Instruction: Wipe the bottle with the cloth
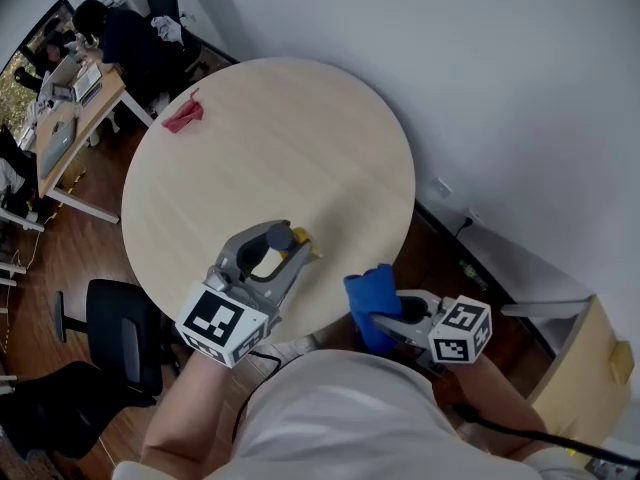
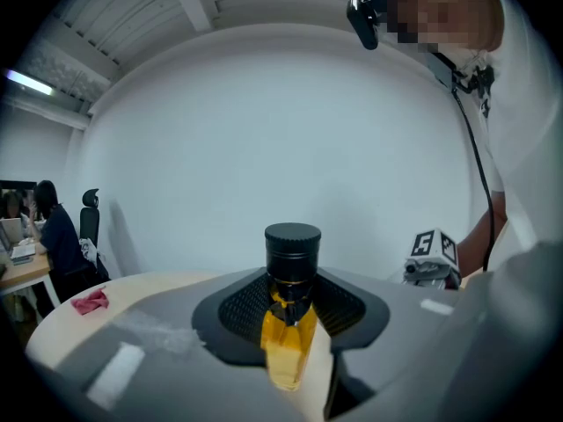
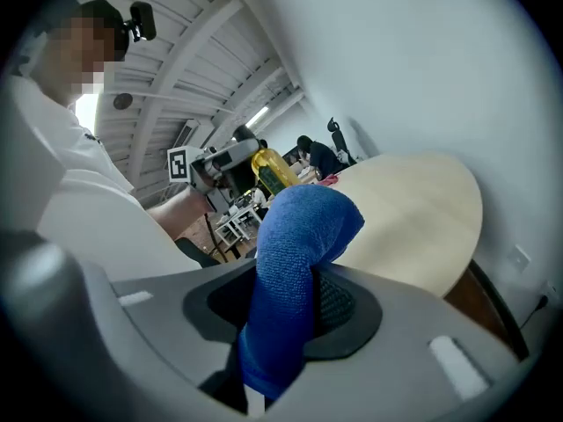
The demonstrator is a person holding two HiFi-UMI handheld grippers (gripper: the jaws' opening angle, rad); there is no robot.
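A small bottle (image 2: 288, 323) of amber liquid with a black cap stands upright between the jaws of my left gripper (image 2: 288, 328), which is shut on it. In the head view the bottle (image 1: 291, 239) is held above the near part of the round table (image 1: 270, 158). My right gripper (image 3: 286, 319) is shut on a folded blue cloth (image 3: 295, 271) that sticks up out of the jaws. The cloth (image 1: 370, 303) hangs just off the table's near edge, right of the bottle and apart from it. From the right gripper view the bottle (image 3: 273, 172) shows farther off to the left.
A crumpled red cloth (image 1: 184, 115) lies at the table's far left edge. A black office chair (image 1: 118, 333) stands near left. Desks with seated people (image 1: 120, 38) fill the far left corner. A white wall runs along the right, with a wooden cabinet (image 1: 590, 368) beside it.
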